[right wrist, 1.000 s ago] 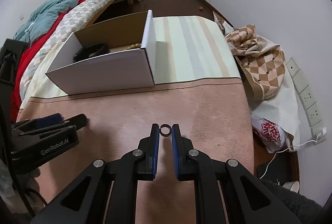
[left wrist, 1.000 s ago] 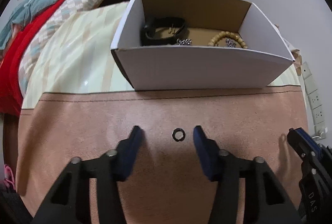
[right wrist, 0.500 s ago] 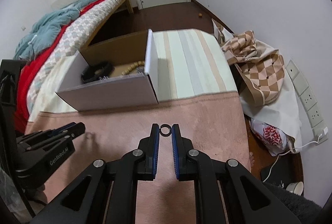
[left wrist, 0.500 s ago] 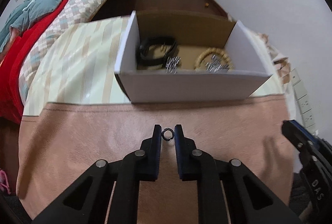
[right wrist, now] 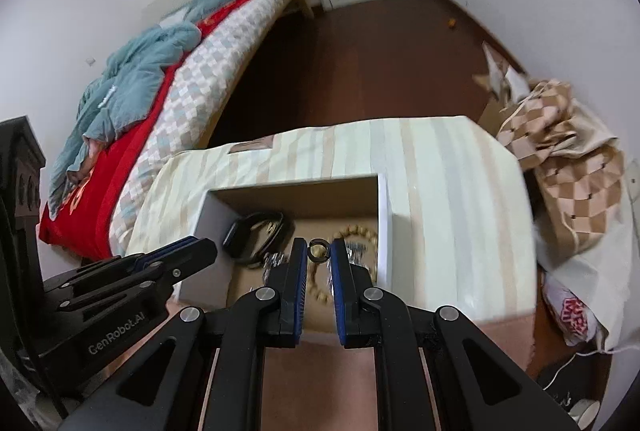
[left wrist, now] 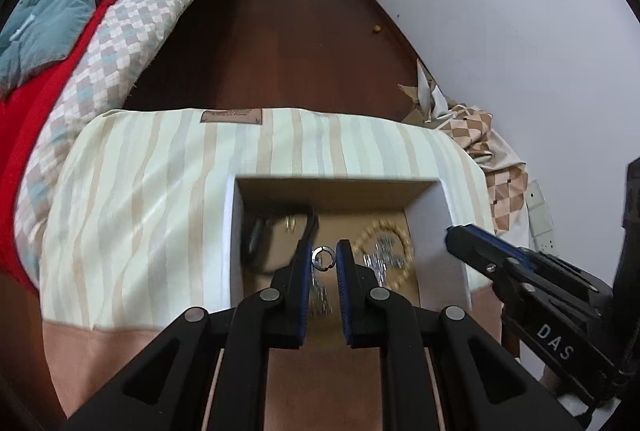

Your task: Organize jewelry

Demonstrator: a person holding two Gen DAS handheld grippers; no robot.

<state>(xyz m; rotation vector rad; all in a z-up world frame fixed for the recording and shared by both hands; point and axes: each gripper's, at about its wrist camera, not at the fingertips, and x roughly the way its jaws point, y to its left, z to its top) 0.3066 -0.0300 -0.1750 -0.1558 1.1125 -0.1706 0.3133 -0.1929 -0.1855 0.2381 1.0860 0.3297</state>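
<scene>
1. Inside the box (left wrist: 448, 215), the contents blur: a black band (left wrist: 260, 243), a bead bracelet (left wrist: 404, 243) and some silvery pieces (left wrist: 380, 259) too smeared to count.
2. Two rings are up, one per gripper, both hanging over the box.
3. Left gripper (left wrist: 324, 257): jaws nearly closed, pinching a silver ring (left wrist: 323, 257).
4. Right gripper (right wrist: 319, 250): jaws narrow too, clamped on a dark ring (right wrist: 319, 250).
</scene>
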